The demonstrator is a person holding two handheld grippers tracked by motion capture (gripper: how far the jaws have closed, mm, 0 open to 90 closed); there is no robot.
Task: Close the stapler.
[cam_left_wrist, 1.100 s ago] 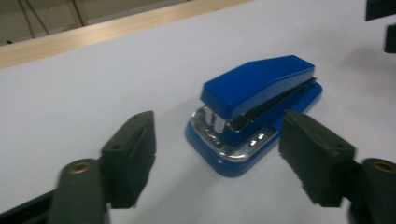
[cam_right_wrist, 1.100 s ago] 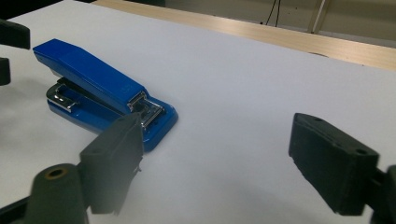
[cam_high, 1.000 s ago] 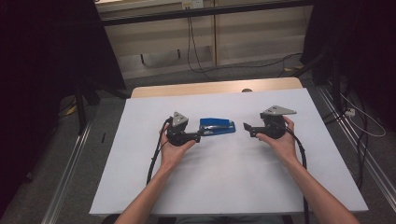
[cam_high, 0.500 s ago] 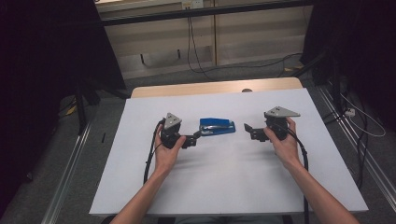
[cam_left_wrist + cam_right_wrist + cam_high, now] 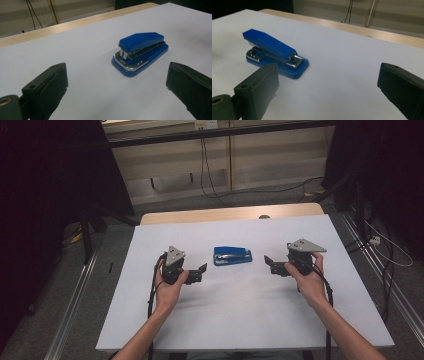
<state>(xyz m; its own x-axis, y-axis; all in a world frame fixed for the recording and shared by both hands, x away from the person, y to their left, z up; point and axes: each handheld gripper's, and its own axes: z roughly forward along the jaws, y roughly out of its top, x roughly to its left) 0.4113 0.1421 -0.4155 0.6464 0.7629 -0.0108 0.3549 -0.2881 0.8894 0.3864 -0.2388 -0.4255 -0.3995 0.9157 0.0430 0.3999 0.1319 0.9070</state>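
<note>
A blue stapler [image 5: 232, 255] with chrome inner parts lies flat on the white table sheet [image 5: 240, 315], between the two grippers. My left gripper [image 5: 201, 272] is held to its left and a little nearer the person, jaws open and empty, pointing right. My right gripper [image 5: 270, 265] is to the stapler's right, open and empty, pointing left. In the left gripper view the stapler [image 5: 141, 52] lies ahead of the open left gripper [image 5: 117, 82], towards its right jaw. In the right gripper view the stapler [image 5: 274, 53] lies ahead of the open right gripper [image 5: 327, 77], just beyond its left jaw.
The sheet covers a wooden table whose bare far edge [image 5: 225, 214] shows at the back. Metal rails [image 5: 75, 305] run along the floor on both sides, and cables [image 5: 380, 250] lie on the floor at the right.
My left gripper has drawn back to the left and towards the person, away from the stapler. The right gripper has shifted only slightly nearer the person. The stapler has not moved.
</note>
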